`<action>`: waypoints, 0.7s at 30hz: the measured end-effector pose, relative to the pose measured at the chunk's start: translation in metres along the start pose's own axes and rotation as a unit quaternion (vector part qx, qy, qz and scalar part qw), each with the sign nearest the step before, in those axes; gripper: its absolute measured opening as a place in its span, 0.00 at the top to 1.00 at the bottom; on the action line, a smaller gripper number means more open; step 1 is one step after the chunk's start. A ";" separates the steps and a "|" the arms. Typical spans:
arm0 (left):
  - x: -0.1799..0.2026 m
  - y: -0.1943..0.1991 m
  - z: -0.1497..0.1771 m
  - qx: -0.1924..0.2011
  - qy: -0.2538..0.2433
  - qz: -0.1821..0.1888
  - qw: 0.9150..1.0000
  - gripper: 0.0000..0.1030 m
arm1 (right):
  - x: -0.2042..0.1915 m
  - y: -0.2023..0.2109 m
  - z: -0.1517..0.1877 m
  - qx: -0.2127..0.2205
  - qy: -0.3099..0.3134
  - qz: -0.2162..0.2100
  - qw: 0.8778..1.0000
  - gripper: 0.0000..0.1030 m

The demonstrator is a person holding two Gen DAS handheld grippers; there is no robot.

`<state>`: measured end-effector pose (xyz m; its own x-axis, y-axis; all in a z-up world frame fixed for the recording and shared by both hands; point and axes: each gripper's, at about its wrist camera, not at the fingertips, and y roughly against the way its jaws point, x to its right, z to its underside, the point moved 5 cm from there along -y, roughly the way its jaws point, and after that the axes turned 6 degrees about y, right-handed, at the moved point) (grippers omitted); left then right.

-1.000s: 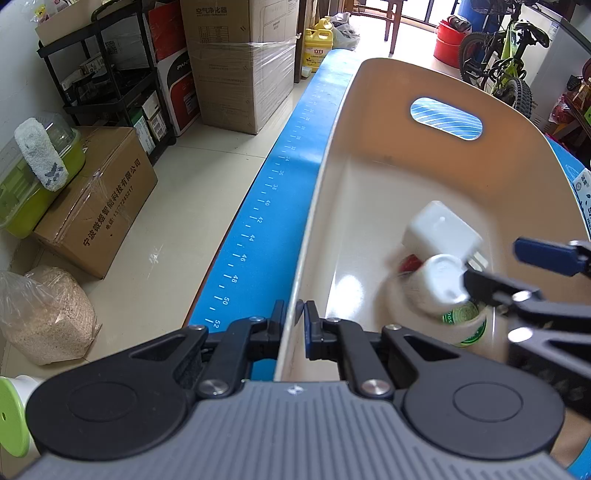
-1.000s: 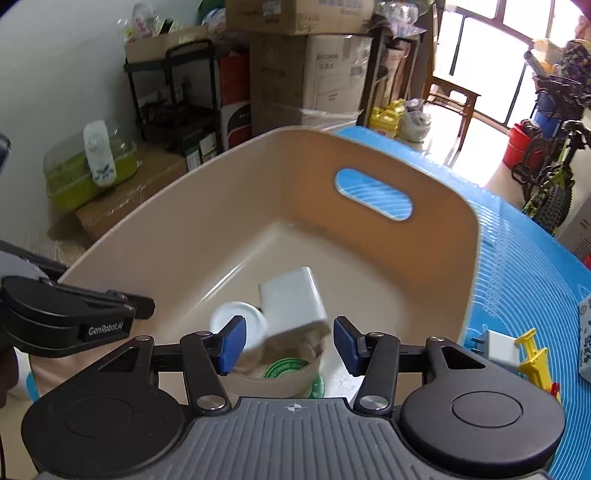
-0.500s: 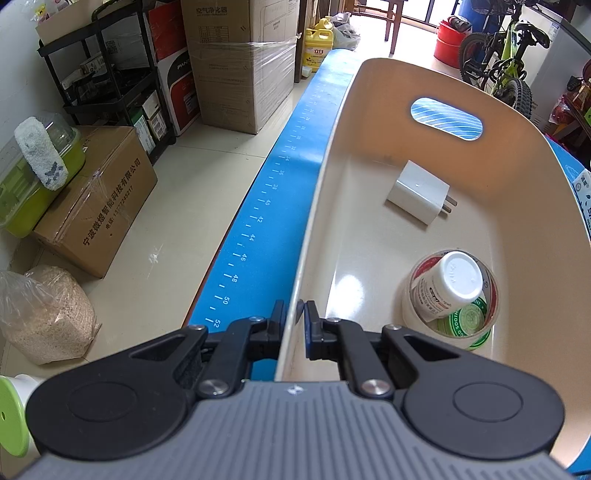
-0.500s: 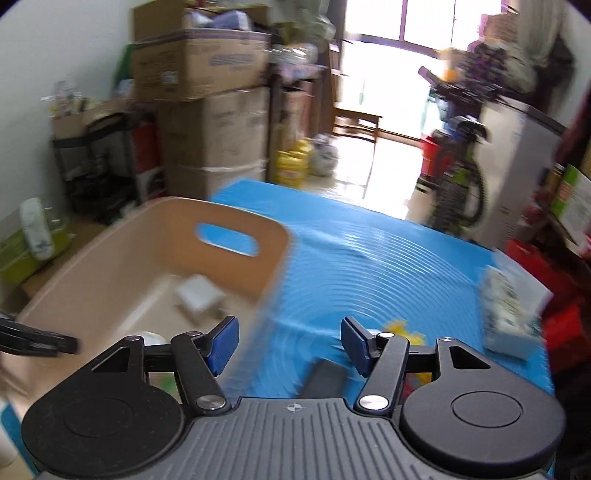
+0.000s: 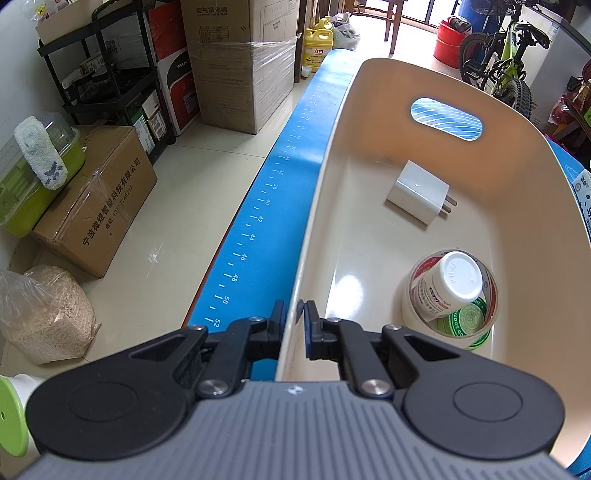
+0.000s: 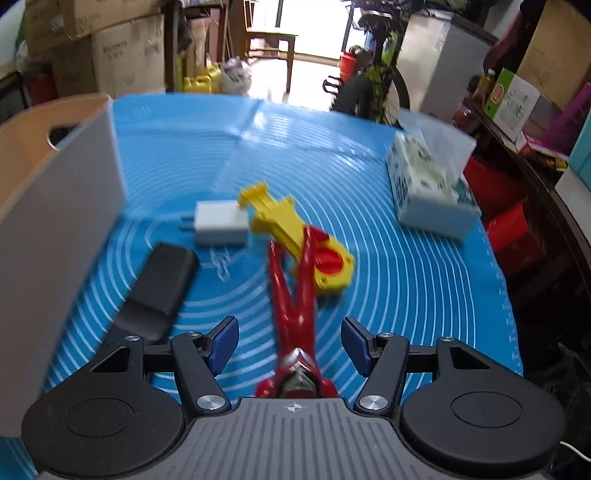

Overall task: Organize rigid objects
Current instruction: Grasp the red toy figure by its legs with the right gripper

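My left claw [image 5: 294,317] pinches the beige bin's [image 5: 317,206] near rim, steadying it; charger [image 5: 417,192] and pill bottle [image 5: 448,284] lie inside. My right claw [image 6: 289,345] gapes, empty, over the red figure [image 6: 295,295] on the counter [image 6: 388,280].

Daylight from far doorway [image 6: 295,22] blown out; left wrist view sharp, right wrist view motion-blurred; strong fisheye bending at edges; glare inside bin [image 5: 347,280].

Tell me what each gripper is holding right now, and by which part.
The left gripper is shut on the beige bin, clamping its near rim. The right gripper is open and holds nothing; the red figure lies on the mat between its jaws.
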<state>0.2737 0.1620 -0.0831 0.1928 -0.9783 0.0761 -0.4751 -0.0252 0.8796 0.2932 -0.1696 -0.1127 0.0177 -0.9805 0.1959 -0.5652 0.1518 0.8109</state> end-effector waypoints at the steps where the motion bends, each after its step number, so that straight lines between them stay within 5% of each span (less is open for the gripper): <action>1: 0.000 0.000 0.000 0.000 0.000 0.000 1.000 0.89 | 0.001 -0.004 0.003 -0.003 -0.004 0.002 1.000 0.33; 9: -0.001 0.000 0.000 0.000 0.000 0.000 1.000 0.89 | 0.004 -0.019 -0.004 0.003 -0.017 0.017 1.000 0.35; 15: -0.001 0.000 0.000 0.000 0.000 0.000 1.000 0.89 | 0.004 -0.028 -0.008 0.003 -0.017 0.003 1.000 0.55; 16: -0.001 0.000 0.000 0.000 0.000 0.000 1.000 0.89 | 0.003 -0.028 -0.008 0.002 -0.017 0.000 1.000 0.64; 21: -0.001 0.000 0.000 0.000 0.000 0.001 1.000 0.89 | -0.002 -0.018 -0.006 0.020 -0.015 0.010 1.000 0.64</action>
<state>0.2734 0.1630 -0.0832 0.1927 -0.9782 0.0776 -0.4755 -0.0240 0.8794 0.3079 -0.1696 -0.1244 -0.0174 -0.9808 0.1944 -0.5981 0.1660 0.7840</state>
